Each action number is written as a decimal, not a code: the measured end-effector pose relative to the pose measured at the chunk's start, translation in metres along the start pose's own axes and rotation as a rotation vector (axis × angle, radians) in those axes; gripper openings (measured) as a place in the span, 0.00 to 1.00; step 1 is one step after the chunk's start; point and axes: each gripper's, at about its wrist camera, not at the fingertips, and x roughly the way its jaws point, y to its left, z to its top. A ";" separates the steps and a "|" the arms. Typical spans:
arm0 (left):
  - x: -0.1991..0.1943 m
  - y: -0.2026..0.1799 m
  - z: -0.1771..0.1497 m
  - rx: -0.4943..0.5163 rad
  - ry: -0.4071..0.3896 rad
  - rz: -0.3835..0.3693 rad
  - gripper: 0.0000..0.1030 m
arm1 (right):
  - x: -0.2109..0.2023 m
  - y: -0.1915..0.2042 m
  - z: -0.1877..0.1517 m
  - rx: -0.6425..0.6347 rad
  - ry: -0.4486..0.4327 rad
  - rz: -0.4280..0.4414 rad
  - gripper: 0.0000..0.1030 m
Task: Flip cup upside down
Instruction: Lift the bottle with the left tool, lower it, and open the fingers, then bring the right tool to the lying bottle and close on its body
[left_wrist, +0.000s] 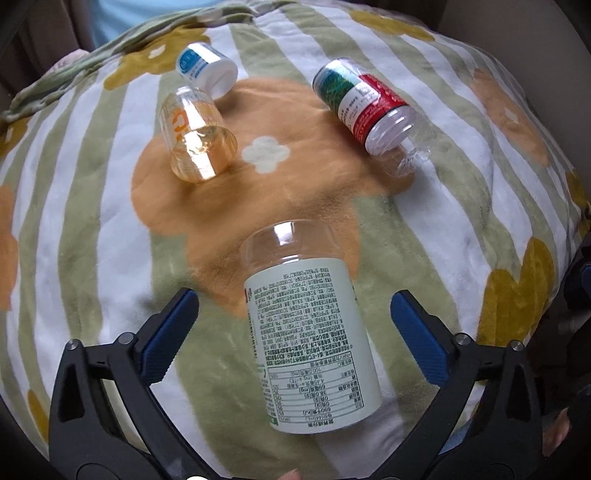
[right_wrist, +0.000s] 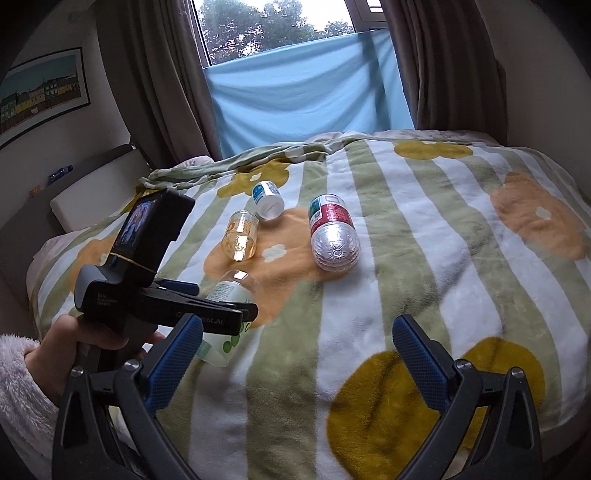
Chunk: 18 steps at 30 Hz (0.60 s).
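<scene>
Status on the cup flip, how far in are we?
Early. Done: nothing flipped; all four containers lie on their sides on the blanket. In hand: the left claw is open, straddling the pale-green labelled cup, not clamped. The right claw is open over bare blanket. Left: grasp, lift, turn it upside down, set it down. The amber cup and white cup are untouched.

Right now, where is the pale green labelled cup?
In the left wrist view the pale green labelled cup lies on its side on the striped blanket, between the open fingers of the left gripper, nearer than the amber cup.
</scene>
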 end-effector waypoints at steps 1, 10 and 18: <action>-0.005 0.000 -0.001 0.003 -0.017 0.009 1.00 | -0.001 0.000 0.003 -0.004 -0.003 0.002 1.00; -0.077 0.040 -0.044 -0.129 -0.157 0.046 1.00 | 0.040 0.012 0.084 -0.041 0.240 0.129 1.00; -0.087 0.069 -0.088 -0.221 -0.209 0.045 1.00 | 0.152 0.046 0.093 0.005 0.667 0.211 1.00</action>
